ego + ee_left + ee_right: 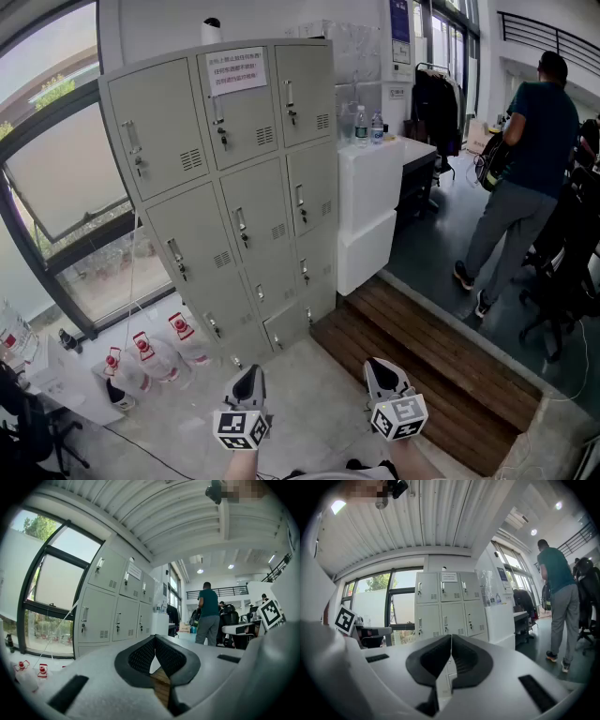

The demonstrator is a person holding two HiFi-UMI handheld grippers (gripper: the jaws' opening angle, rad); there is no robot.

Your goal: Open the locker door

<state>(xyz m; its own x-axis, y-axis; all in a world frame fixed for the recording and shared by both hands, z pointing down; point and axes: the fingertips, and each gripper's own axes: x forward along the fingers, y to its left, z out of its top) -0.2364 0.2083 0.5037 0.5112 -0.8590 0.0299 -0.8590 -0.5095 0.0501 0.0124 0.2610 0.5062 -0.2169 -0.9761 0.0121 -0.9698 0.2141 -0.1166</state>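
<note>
Locker (234, 187) bank upper centre-left of frame, doors shut, paper notice (236, 71) on top middle door, print unreadable. White cabinet (370, 202) just right of it, bottles (367, 127) on top. Water jugs (150, 361) on floor, lower left. Wooden step (422, 366) lower right. Person (525, 178) upper right, back turned. Left hand-held gripper (248, 370) and right hand-held gripper (377, 366) bottom centre, both clenched on nothing, well apart from locker.

Two hand-held grippers in pale grey plastic

The left gripper (248, 373) and right gripper (379, 366) share a smooth, pale grey shell. Each has black pads (140, 657) with a mesh-like texture, dark rectangular slots (536, 693) sunk in the shell, and a marker cube (398, 416) printed with black-and-white squares at the rear.
</note>
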